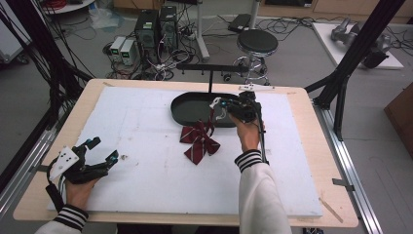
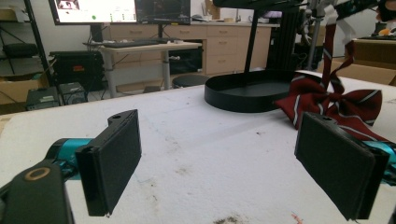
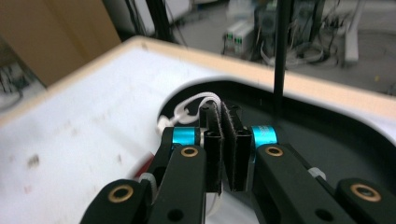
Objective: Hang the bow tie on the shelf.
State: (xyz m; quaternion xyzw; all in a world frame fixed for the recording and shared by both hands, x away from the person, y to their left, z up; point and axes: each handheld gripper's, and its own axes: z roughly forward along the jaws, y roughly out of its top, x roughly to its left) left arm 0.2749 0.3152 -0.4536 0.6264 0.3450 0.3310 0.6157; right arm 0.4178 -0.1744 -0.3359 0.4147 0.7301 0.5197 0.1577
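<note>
My left tool (image 1: 100, 150) rests wide open at the near bench (image 1: 146, 161) corner, idle. My right tool (image 1: 225, 105) is pinched on the white strap (image 3: 194, 103) of the striped maroon bow tie (image 1: 198, 139), probably lifting its soft fabric toward the black oval stand tray (image 1: 187, 105) beyond.

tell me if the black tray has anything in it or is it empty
Empty, as far as the pictures show: the black tray has a bare floor. The bow tie lies on the white mat, its strap lifted by the right gripper.
</note>
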